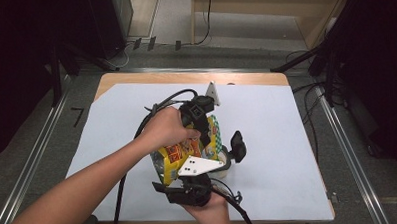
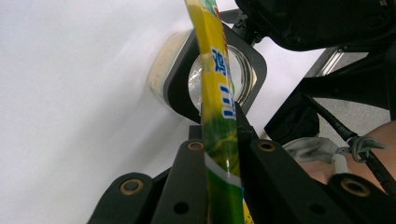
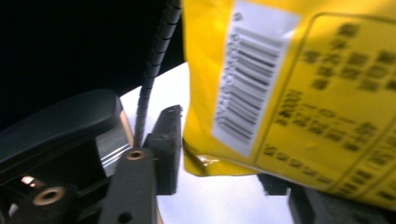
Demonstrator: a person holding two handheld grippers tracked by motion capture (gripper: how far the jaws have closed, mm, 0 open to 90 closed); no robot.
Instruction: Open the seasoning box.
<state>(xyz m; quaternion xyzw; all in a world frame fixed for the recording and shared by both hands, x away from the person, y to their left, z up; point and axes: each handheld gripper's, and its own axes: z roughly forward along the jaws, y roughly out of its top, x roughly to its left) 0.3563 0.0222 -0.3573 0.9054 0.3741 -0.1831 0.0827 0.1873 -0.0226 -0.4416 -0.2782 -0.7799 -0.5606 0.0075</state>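
Barcode (image 3: 247, 79) on yellow bag (image 3: 327, 93) faces right tongs' camera.

The high view looks forward and down from above the near side, taking in the whole table (image 1: 266, 104). Each gripper view sits very close, looking along its own jaws. All three share the yellow bag (image 1: 170, 155) (image 2: 219, 93) (image 3: 299, 88) at mid-table.

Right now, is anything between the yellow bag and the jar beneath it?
Nothing visible. The left claw pinches the yellow bag, whose edge hangs directly over the jar and its open-looking mouth, with no obstacle between.
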